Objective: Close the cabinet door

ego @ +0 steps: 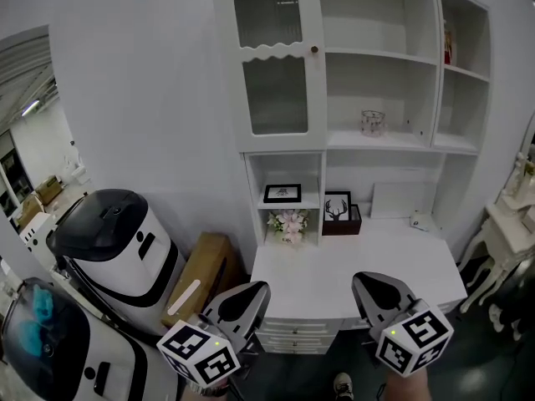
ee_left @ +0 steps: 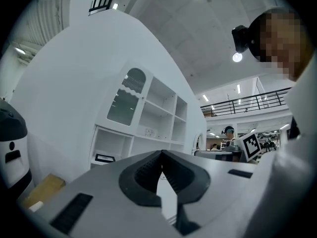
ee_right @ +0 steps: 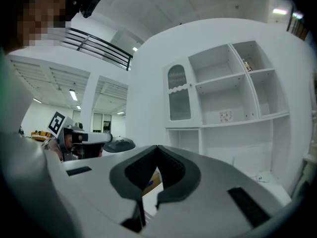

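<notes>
Glazed cabinet door (ego: pixel 277 65), upper-left corner of shelving unit (ego: pixel 380 144): judged light, fragile; push beside knob (ego: pixel 315 49). Jaws of left gripper (ego: pixel 253 291) and right gripper (ego: pixel 369 282) together, empty.

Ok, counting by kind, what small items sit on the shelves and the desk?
Pictures: 2, black-framed picture and deer picture
Flower bunch: 1
Glass jar: 1
Dark red box: 1
Red object: 1
Small white object: 1
Total: 7

The right gripper (ee_right: pixel 157 148), jaws together, faces the cabinet (ee_right: pixel 218 126).
</notes>
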A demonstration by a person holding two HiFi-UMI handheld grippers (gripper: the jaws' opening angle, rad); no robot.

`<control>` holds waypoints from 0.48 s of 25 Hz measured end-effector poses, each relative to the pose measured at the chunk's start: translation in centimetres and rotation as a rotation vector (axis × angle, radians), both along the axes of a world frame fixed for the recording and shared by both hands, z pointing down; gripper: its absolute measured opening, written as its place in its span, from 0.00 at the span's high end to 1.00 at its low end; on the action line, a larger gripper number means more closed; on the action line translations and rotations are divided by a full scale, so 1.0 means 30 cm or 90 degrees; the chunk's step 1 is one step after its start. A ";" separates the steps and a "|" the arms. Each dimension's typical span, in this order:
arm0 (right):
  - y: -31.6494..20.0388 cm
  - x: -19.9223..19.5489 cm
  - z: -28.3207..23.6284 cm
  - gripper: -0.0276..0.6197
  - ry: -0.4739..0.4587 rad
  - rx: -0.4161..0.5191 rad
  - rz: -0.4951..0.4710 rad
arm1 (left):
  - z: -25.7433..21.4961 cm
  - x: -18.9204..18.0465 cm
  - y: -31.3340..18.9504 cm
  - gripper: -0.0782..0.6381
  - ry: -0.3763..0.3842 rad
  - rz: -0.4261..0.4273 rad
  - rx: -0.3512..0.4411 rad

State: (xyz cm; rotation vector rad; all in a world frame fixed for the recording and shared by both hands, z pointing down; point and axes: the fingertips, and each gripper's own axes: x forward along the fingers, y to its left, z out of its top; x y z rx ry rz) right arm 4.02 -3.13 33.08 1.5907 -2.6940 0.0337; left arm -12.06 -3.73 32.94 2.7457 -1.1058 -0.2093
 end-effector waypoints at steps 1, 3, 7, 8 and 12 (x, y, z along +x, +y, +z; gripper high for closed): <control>0.012 -0.008 0.003 0.95 0.001 0.000 0.003 | 0.002 -0.007 0.009 0.88 0.000 0.003 0.000; 0.031 -0.022 0.008 0.95 0.004 -0.001 0.007 | 0.003 -0.018 0.025 0.88 -0.001 0.008 0.001; 0.056 -0.042 -0.001 0.95 0.008 0.002 0.012 | -0.003 -0.035 0.046 0.88 0.002 0.014 0.003; 0.061 -0.044 -0.005 0.95 0.009 0.004 0.013 | -0.007 -0.037 0.050 0.88 0.002 0.016 0.005; 0.068 -0.048 -0.013 0.95 0.015 0.008 0.016 | -0.016 -0.040 0.057 0.88 0.002 0.018 0.012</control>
